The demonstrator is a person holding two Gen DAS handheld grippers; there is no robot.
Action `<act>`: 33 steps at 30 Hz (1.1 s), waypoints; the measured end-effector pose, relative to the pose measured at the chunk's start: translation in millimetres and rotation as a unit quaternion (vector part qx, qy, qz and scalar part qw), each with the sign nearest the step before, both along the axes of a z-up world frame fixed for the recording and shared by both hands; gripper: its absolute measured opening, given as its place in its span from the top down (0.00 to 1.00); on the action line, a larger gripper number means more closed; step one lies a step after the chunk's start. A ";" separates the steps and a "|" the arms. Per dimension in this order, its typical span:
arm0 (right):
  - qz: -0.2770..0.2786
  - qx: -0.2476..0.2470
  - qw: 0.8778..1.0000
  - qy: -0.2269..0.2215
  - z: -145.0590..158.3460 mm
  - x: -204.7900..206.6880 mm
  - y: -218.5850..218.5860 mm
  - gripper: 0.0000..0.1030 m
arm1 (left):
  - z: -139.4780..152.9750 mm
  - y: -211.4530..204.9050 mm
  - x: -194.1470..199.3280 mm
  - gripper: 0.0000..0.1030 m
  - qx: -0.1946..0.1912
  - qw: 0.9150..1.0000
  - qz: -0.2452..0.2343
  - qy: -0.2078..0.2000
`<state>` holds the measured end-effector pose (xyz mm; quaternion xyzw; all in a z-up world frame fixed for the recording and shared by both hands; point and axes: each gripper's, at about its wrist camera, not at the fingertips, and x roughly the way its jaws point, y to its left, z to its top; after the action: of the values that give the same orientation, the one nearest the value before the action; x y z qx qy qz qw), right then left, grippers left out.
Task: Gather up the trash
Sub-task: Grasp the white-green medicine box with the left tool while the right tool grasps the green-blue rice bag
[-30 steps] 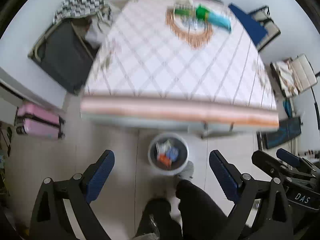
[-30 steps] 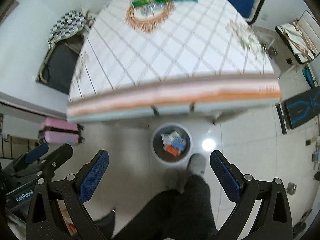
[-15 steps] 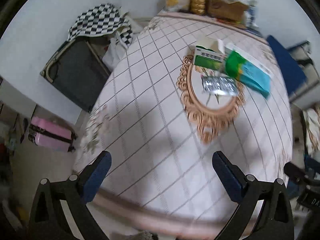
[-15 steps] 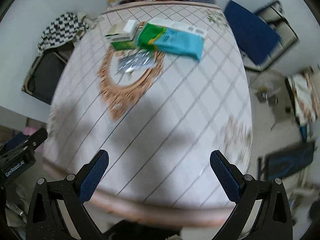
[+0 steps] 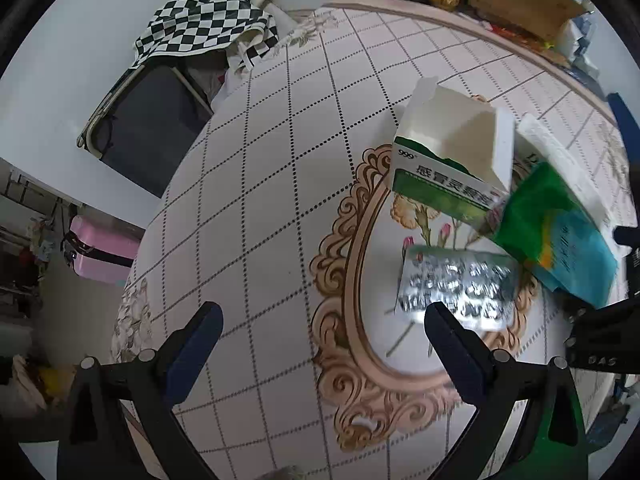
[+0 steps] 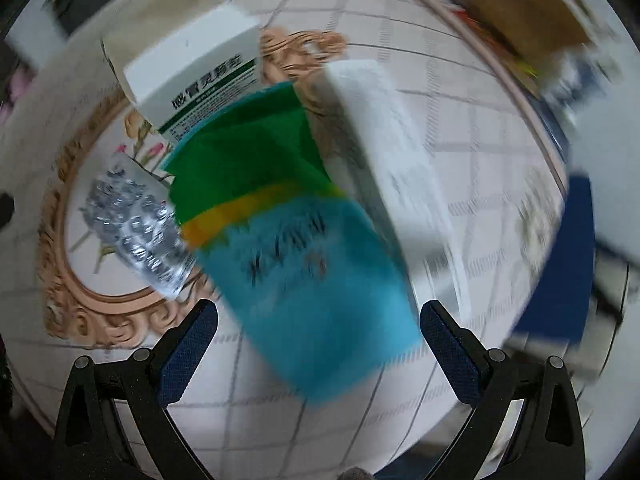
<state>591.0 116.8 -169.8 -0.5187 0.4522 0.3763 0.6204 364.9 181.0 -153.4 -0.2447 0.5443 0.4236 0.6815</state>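
A: Trash sits mid-desk (image 5: 256, 208) on the oval print: open medicine box (image 5: 452, 160), foil blister sheet (image 5: 456, 288), green-and-blue packet (image 5: 556, 232), long white carton (image 5: 560, 164) behind it. All bunched, packet overlapping the box corner and the carton.

B: Tools?

A: Left tool (image 5: 320, 344) spread wide, holding nothing, hovering short of the blister sheet; its right finger (image 5: 452, 340) covers the sheet's near edge in the picture. Right tool (image 6: 318, 336) also wide and empty, the packet's blue end (image 6: 320, 292) lying between its fingers.

B: Handling?

A: All light. Blister sheet is thin, flat, slick foil, hard to pinch off the cloth; I'd take a lifted corner or edge. Medicine box is empty-looking card with the flap up, crushes easily, so grip across the narrow walls. Packet looks like a soft pack, probably tissues but the print is blurred; squeeze across its short width, it should give.

B: View differences?

A: Left wrist is sharp: shows the box's open top and hollow inside, plus the checkered cloth (image 5: 204, 16) and pink suitcase (image 5: 100, 252) beside the desk. Right wrist is motion-smeared but shows the packet's full length and the carton's (image 6: 384, 160) long side, and the box's closed printed face (image 6: 200, 76), all cropped or hidden from the left.
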 end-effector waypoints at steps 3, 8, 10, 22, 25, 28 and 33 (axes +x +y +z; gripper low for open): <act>0.038 -0.035 0.999 0.002 -26.7 6.6 17.5 0.01 | -6.5 7.6 9.0 0.00 0.000 1.000 -0.002 0.008; -0.034 -0.006 0.998 0.044 -35.4 30.7 14.8 0.09 | -1.4 13.3 18.7 0.00 0.011 1.000 -0.022 0.006; -0.124 0.013 0.989 0.083 -32.2 48.4 0.8 0.10 | 6.0 16.3 24.0 0.00 0.014 0.999 -0.038 -0.004; -0.476 0.146 0.854 0.152 -32.5 102.1 -110.9 0.10 | 15.4 46.3 107.1 0.00 -0.066 0.981 -0.179 -0.031; -0.493 0.146 0.846 0.141 -33.0 112.8 -113.0 0.10 | -3.1 48.9 124.9 0.00 -0.081 0.976 -0.204 -0.003; -0.495 0.141 0.847 0.132 -35.2 120.9 -109.5 0.10 | -20.8 50.8 134.7 0.01 -0.079 0.972 -0.219 0.027; -0.484 0.142 0.856 0.116 -34.3 117.8 -100.0 0.11 | -32.5 55.6 128.9 0.18 -0.074 0.974 -0.211 0.027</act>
<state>708.7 16.9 -204.1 -0.0932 0.6561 0.1461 0.7345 493.9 236.6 -185.9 -0.1624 0.6318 0.2356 0.7204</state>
